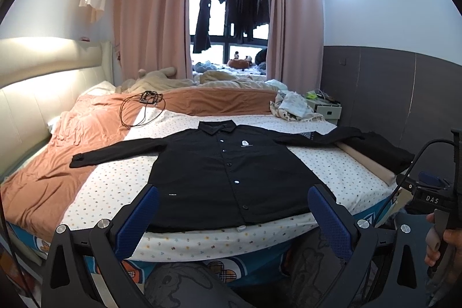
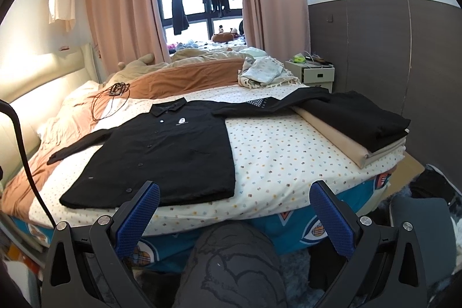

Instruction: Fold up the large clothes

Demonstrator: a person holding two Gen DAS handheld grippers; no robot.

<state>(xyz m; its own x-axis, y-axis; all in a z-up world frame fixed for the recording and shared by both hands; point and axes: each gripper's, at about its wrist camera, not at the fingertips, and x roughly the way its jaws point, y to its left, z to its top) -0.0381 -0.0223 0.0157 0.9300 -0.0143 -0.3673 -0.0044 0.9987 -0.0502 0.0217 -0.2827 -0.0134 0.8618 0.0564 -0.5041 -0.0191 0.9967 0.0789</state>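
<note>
A black long-sleeved button shirt (image 1: 219, 172) lies flat and face up on the dotted white sheet (image 1: 115, 186), collar away from me and both sleeves spread sideways. It also shows in the right wrist view (image 2: 161, 155). My left gripper (image 1: 232, 192) is open and empty, hovering at the shirt's hem near the bed's front edge. My right gripper (image 2: 234, 189) is open and empty, in front of the bed to the right of the hem. The right gripper body (image 1: 430, 198) shows at the right edge of the left wrist view, held by a hand.
A stack of folded clothes, black on beige (image 2: 361, 120), sits at the bed's right edge under the shirt's right sleeve. An orange blanket (image 1: 57, 146) covers the left side. A black cable (image 1: 144, 106), crumpled laundry (image 2: 262, 71) and a bedside table (image 2: 314, 74) lie beyond. My knee (image 2: 234, 259) is below.
</note>
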